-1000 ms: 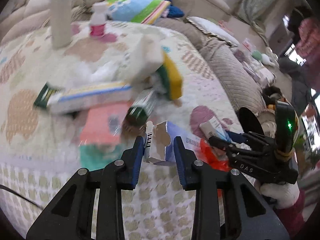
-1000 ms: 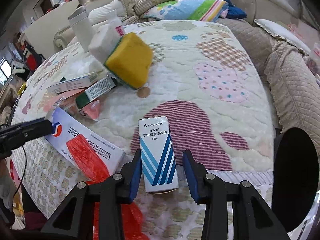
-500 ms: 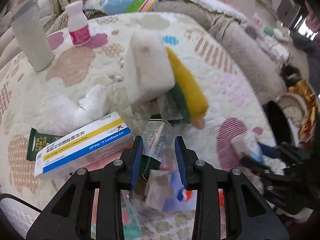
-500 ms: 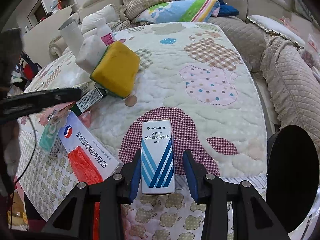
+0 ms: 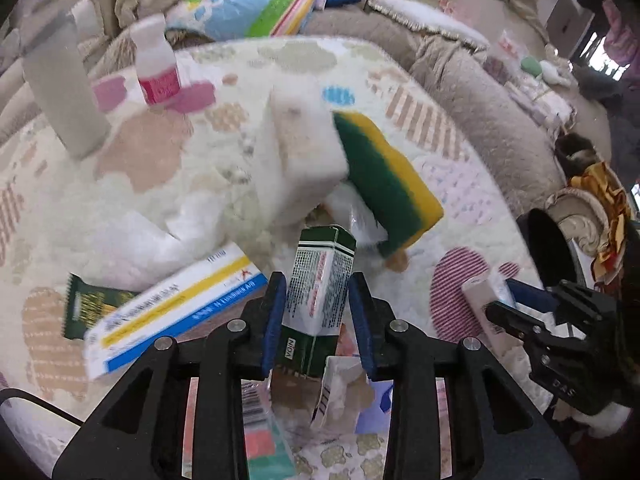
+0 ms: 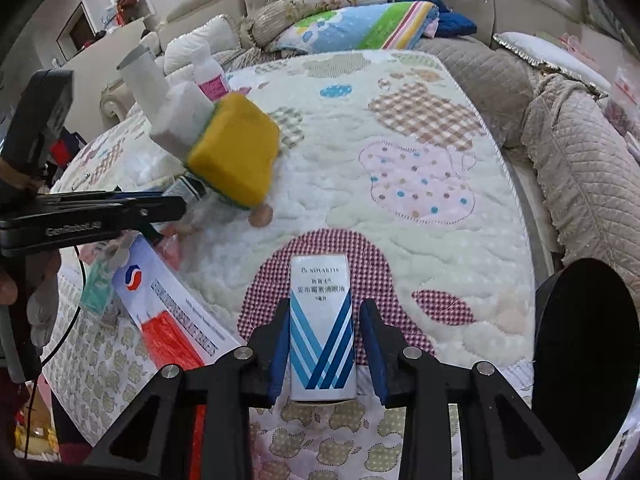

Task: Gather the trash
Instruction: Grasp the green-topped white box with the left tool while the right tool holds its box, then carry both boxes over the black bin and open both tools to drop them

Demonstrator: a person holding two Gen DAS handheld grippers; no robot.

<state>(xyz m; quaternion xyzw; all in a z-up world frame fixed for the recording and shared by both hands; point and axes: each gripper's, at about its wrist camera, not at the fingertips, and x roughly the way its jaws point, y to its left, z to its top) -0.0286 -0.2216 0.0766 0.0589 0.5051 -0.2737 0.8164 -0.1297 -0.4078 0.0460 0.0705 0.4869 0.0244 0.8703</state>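
**Both fingers bracket boxes on the quilt**

Your left gripper has its blue fingers set narrowly either side of a green-and-white carton, small gaps showing, so I cannot tell if it is clamped. That carton lies with its long axis running away from you; its green near end reads "NIDA". Your right gripper straddles the Novartis box with a slight gap on each side; the box lies lengthwise along the fingers, "NOVARTIS" at the far end, near the quilt's front edge. To its left lies a larger flat box with blurred "TABLETS" lettering. A black bin stands at the right, contents unseen.
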